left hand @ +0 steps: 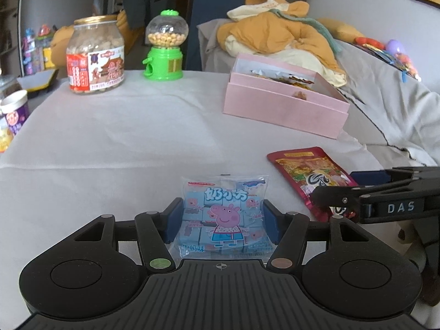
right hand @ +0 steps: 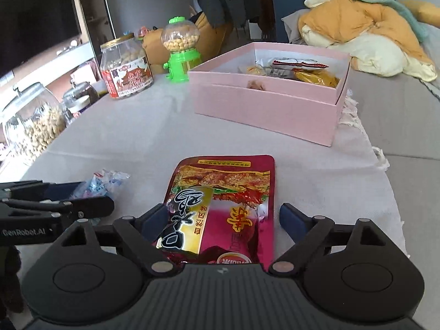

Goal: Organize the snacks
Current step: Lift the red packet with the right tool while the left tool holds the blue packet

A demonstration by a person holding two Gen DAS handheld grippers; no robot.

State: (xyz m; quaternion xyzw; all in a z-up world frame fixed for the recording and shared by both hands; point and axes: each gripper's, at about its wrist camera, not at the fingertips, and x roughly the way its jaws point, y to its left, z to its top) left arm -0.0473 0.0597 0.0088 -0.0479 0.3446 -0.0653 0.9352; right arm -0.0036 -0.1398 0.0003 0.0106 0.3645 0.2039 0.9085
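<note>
Nearest the left wrist camera, the left gripper (left hand: 222,217) has its 2 blue pads on either side of a blue snack bag (left hand: 224,217) printed with a pink cartoon pig. Both pads sit against the bag's edges, so the gripper is closed on it, and the bag lies on the pale cloth (left hand: 137,137) covering the table.

Just beside it lies a red foil pouch (right hand: 222,206), flat on the cloth. The right gripper (right hand: 224,220) straddles the near end of that pouch with its jaws spread. Its left pad (right hand: 155,218) is at the pouch's edge, though contact cannot be confirmed, while its right pad (right hand: 293,222) stands clear with bare cloth showing in the gap, so nothing is clamped.

Farther back on the cloth sits a pink box (right hand: 264,110) with no lid on it, holding several wrapped snacks, among them a yellow packet (right hand: 316,77). At the far left edge of the table stand a clear jar (left hand: 95,55) of round snacks with a red label and gold lid, and just beside it a green toy candy dispenser (left hand: 165,46) with a clear globe of yellow balls.

Behind the box, a heap of orange and cream clothing (left hand: 280,33) rests on a grey couch.
</note>
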